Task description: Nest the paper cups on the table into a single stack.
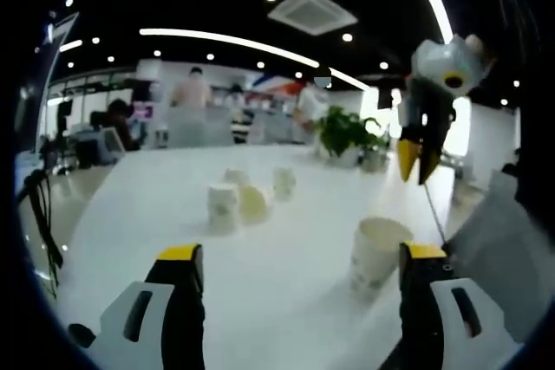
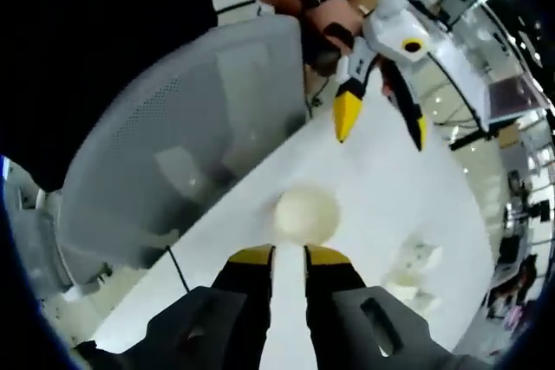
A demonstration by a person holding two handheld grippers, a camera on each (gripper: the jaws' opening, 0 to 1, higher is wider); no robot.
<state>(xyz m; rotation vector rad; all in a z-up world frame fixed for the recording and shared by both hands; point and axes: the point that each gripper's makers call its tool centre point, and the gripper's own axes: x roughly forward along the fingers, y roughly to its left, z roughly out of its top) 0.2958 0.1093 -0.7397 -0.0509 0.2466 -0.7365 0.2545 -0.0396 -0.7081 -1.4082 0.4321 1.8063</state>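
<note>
Office lights and far desks ring a long white bench (image 1: 286, 301). On it stand upright paper cups: a near cup (image 1: 376, 255) just inside the left gripper (image 1: 299, 253)'s right finger, and a cluster of cups (image 1: 244, 197) well ahead, between and beyond the spread, empty fingers. The right gripper (image 2: 289, 255) hangs above the near cup (image 2: 305, 214), fingers nearly closed and holding nothing. One risk, I judge: narrowed fingers could knock the light cup over on descent. A grey chair (image 2: 191, 153) beside the bench appears from above; the left gripper view shows potted plants (image 1: 347, 134) and people.
</note>
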